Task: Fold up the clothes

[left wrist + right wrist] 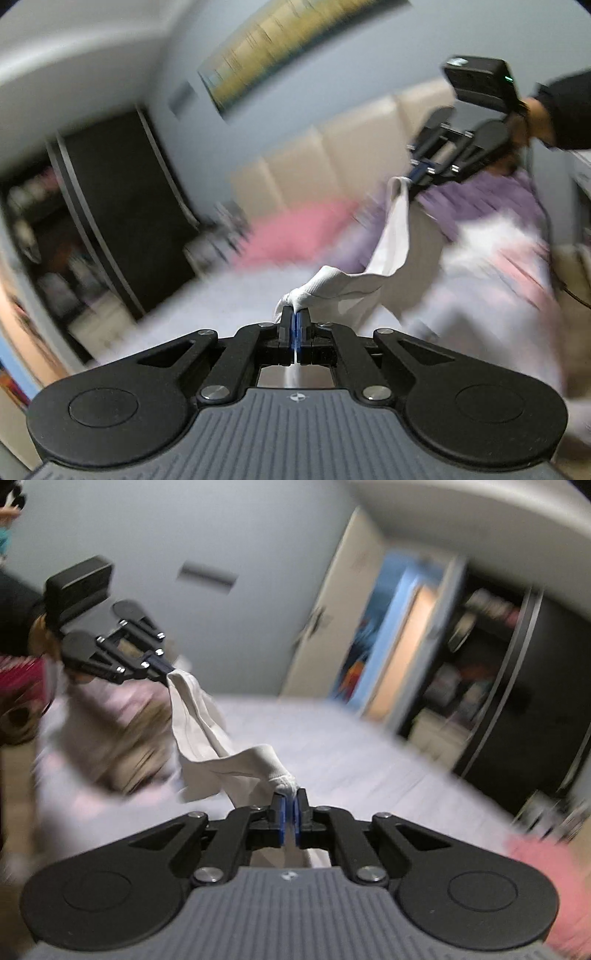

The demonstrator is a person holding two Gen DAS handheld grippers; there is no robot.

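White garment: light, limp, sags between my left hand-held gripper and right hand-held gripper, both clamped on its corners above the bed; best held there.

Both views are smeared hard by motion: the bed, the dark cabinet and the wall picture streak into soft bands. Only each camera's own tool body stays crisp. Light is dim, even and indoor, with no glare and no hard shadows. Fisheye bending curves the walls, and the corners go black.
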